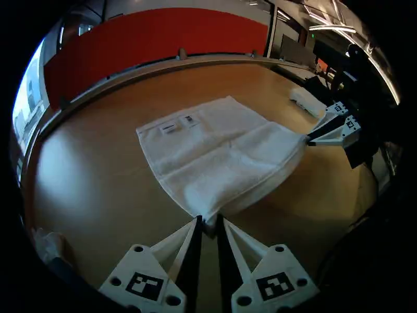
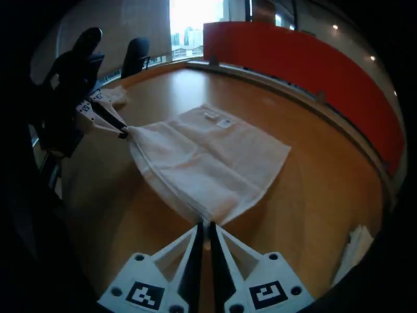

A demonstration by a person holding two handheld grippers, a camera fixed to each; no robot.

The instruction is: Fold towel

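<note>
In the left gripper view, a crumpled white cloth (image 1: 47,245) lies at the far left near the edge of the wooden bench (image 1: 94,172). A red partition (image 1: 156,36) runs along the back of the bench. The white towel (image 1: 219,151) is spread in the middle of the bench. Its far part lies flat with two label tags (image 1: 180,124) facing up, and a second layer is doubled over the near part. At the bottom centre the left tongs (image 1: 208,219) are clamped on the near corner of the towel, both fingers closed against the fabric. To the right, the right tongs (image 1: 307,140) pinch another corner, and the towel edge runs between the two pairs. Just beyond them lies a small white cloth (image 1: 307,100).

In the right gripper view, two dark chairs (image 2: 135,55) stand at the upper left before a bright window (image 2: 198,26). Below them the left tongs (image 2: 125,134) grip the towel's left corner, with the small white cloth just behind. The towel fills the centre of the bench, tags at its far edge. At the bottom centre the right tongs (image 2: 206,225) are closed tight on the nearest corner, which rises slightly off the wood. The red partition curves along the right, and the crumpled white cloth sits at the lower right
</note>
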